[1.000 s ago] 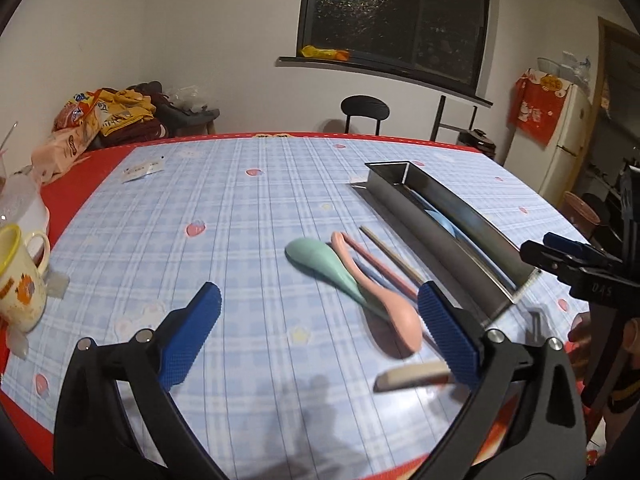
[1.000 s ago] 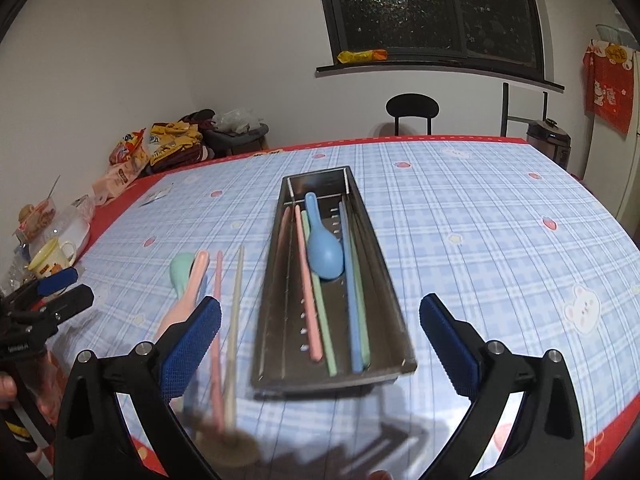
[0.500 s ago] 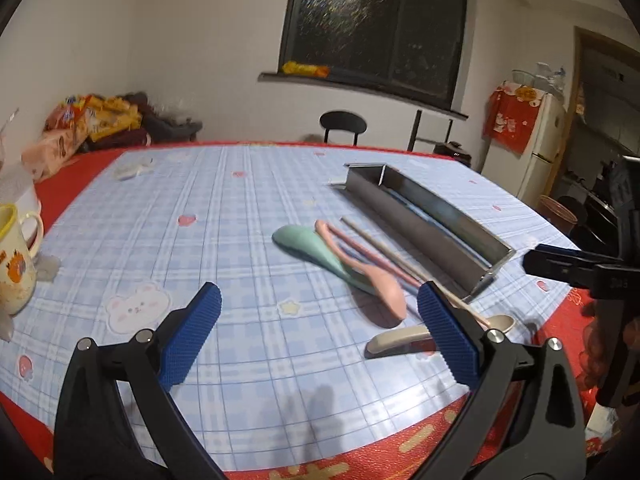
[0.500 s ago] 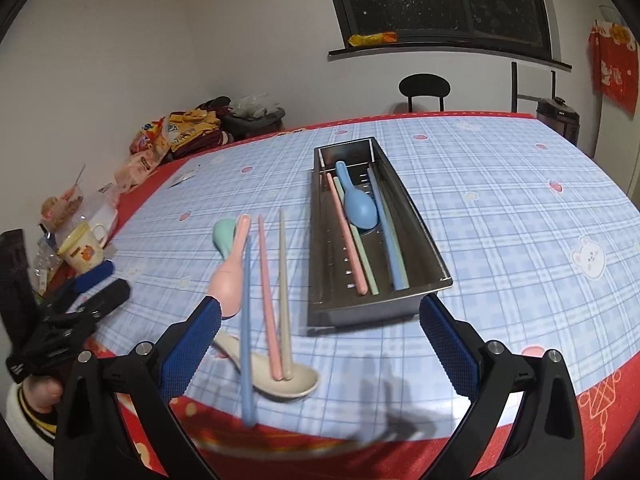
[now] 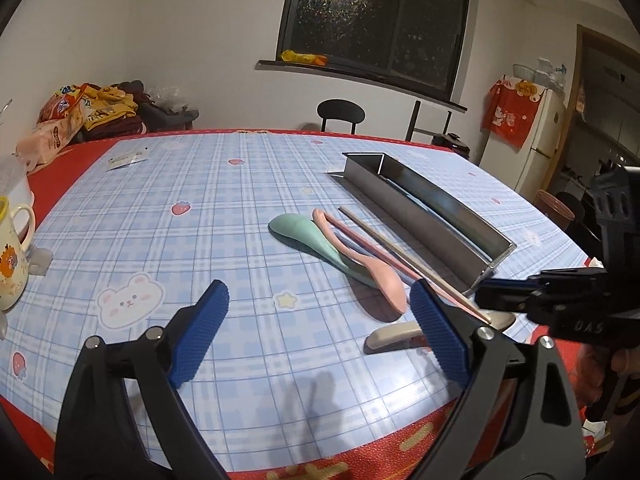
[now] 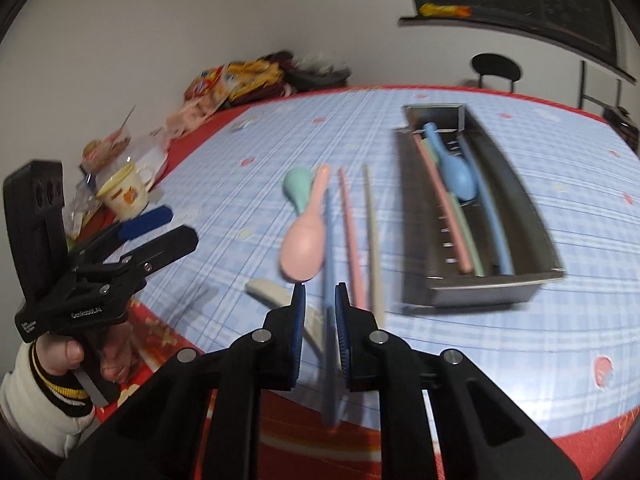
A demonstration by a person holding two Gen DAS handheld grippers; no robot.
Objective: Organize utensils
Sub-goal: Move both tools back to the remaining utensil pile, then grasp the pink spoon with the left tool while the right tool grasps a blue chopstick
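My right gripper (image 6: 320, 312) is closing its jaws, and the blue chopstick (image 6: 329, 248) lies between them; the gap beside the stick is already very narrow, but the picture is blurred and I cannot tell if the pads really press on it. This chopstick runs straight away from the gripper, and its near end hangs over the bench (image 6: 224, 200) edge, under the jaws. Just right of it lie the pink chopstick (image 6: 351, 232) and then the beige chopstick (image 6: 372, 224), almost parallel. Just left of it lies the pink spoon (image 6: 304, 248) with the bowl toward me, and the green spoon (image 6: 298, 188) is beyond it, touching its handle. A beige spoon (image 6: 268, 292) lies close to the left jaw, partly hidden behind it. Further right stands the steel tray (image 6: 496, 292), well apart from the jaws, with a blue spoon (image 6: 454, 168) and several chopsticks inside. My left gripper (image 5: 316, 332) is released, its jaws wide and slowly closing, with nothing between them but the checked cloth of the bench. In its view the spoons and loose chopsticks are ahead and to the right, and the tray is behind them. At the right edge I see the other gripper, low over the ends of the chopsticks. Far left of the left gripper stands a yellow mug (image 5: 12, 256).
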